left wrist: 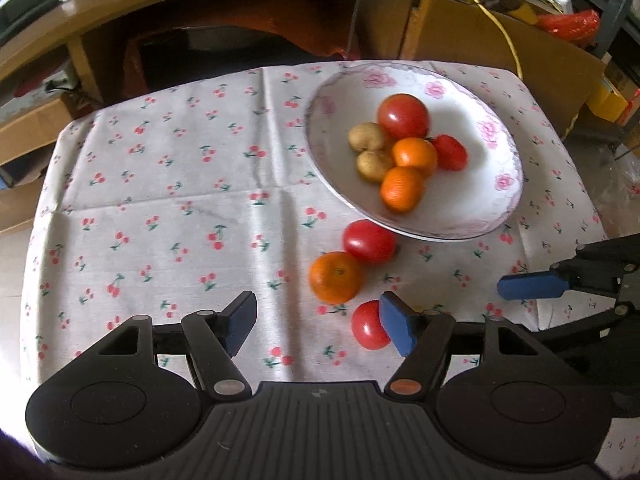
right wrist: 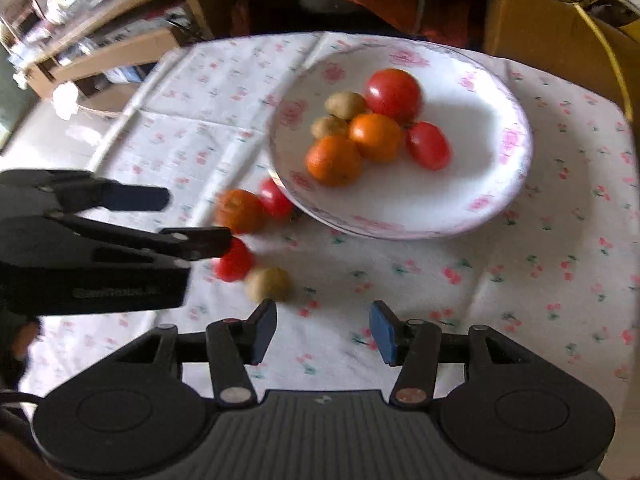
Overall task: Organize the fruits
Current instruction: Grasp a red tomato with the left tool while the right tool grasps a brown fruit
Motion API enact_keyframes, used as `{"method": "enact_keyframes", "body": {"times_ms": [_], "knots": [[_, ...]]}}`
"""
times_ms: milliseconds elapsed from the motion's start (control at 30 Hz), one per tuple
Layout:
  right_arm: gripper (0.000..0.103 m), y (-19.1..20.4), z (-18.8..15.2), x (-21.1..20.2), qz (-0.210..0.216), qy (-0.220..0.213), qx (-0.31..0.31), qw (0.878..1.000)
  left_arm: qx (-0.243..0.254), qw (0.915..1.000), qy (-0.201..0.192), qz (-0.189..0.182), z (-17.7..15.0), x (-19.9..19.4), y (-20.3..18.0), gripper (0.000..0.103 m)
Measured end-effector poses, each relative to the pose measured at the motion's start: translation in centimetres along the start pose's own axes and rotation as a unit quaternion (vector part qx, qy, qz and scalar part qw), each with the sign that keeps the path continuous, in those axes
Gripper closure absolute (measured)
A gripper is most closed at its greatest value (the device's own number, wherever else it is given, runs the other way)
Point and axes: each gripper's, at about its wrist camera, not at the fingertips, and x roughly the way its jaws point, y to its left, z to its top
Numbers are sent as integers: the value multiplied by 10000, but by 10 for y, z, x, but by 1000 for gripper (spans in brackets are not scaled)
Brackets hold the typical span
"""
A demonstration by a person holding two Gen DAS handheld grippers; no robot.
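A white floral plate holds two tomatoes, two oranges and two brown kiwi-like fruits. Loose on the cloth in front of it lie an orange, a tomatoes, a second tomato and a brown fruit. My left gripper is open and empty just before the loose orange, its right finger over the near tomato. My right gripper is open and empty above bare cloth, right of the brown fruit.
The small table wears a cherry-print cloth. Cardboard boxes, wooden shelving and a yellow cable stand behind it. The right gripper's finger shows at the left view's right side; the left gripper fills the right view's left.
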Motion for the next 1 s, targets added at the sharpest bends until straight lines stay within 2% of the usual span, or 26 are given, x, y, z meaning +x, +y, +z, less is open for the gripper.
{"method": "enact_keyframes", "body": {"times_ms": [133, 300, 400, 567, 633, 767, 867, 933, 1000], "knots": [[58, -10, -4, -5, 23, -59, 78, 9999, 122, 9999, -53, 66, -1, 0, -6, 29], [58, -18, -6, -10, 15, -172, 192, 9997, 12, 10000, -76, 24, 0, 4, -6, 31], [58, -15, -6, -14, 193, -331, 222, 9990, -42, 10000, -56, -46, 3, 2, -7, 39], [58, 18, -4, -16, 390, -643, -459, 9961, -70, 10000, -10, 26, 4, -2, -1, 38], [58, 30, -2, -10, 445, -655, -707, 9944, -167, 9999, 1, 31, 3, -1, 6, 35], [58, 48, 3, 6, 370, -605, -1068, 9918, -253, 9997, 3, -20, 2, -3, 16, 34], [66, 56, 0, 15, 167, -591, -1243, 9903, -258, 9996, 7, -68, 1, -4, 18, 34], [81, 56, 0, 14, 175, -646, -1171, 9909, -270, 9996, 15, -99, 1, -4, 18, 34], [81, 50, -2, 12, 192, -650, -1042, 9922, -266, 9996, 18, -138, 1, -4, 17, 34]]}}
